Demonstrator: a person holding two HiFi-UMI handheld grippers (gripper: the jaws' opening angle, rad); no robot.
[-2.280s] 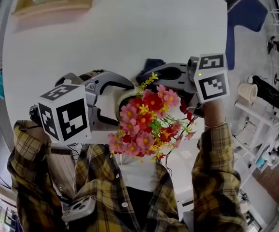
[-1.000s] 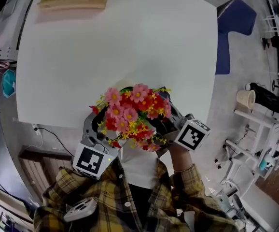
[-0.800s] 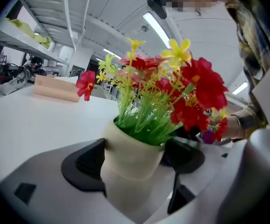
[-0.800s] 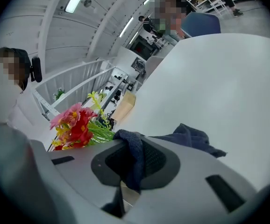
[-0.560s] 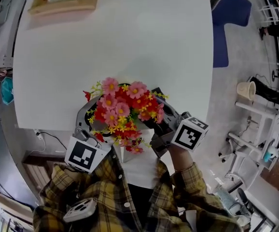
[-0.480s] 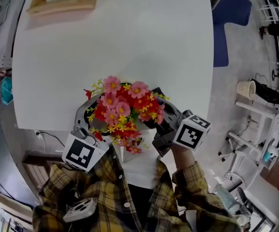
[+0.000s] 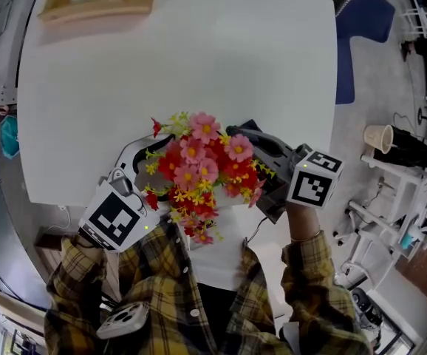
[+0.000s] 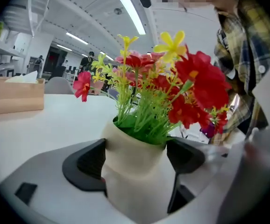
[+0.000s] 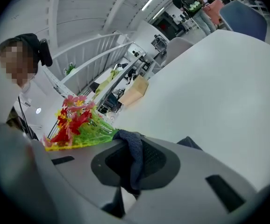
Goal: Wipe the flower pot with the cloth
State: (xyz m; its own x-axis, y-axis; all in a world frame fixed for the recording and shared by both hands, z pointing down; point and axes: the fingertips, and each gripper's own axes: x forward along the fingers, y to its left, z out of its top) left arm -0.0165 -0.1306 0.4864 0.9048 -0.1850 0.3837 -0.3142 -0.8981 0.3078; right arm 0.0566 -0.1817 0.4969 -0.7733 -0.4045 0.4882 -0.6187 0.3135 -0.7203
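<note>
Head view with both gripper views. The left gripper (image 8: 136, 155) has its jaws closed against the two sides of the cream flower pot (image 8: 134, 186), just under the rim. The flowers (image 7: 202, 170) rise from the pot and hide it from above. The pot is held over the near edge of the white table (image 7: 184, 58), close to the person's chest; whether its base rests on the table cannot be told.

The right gripper (image 9: 134, 164) has its jaws pressed together on a fold of the dark blue cloth (image 9: 131, 141), and the rest of the cloth hangs loose below them.

Against the picture of half a second ago, the right gripper's marker cube (image 7: 315, 180) has moved from near and right of the flowers to level with them on the right, and the pot and left gripper sit slightly farther right. The cloth is thus being carried round the pot's right side, which suggests a wiping stroke under way rather than finished.
</note>
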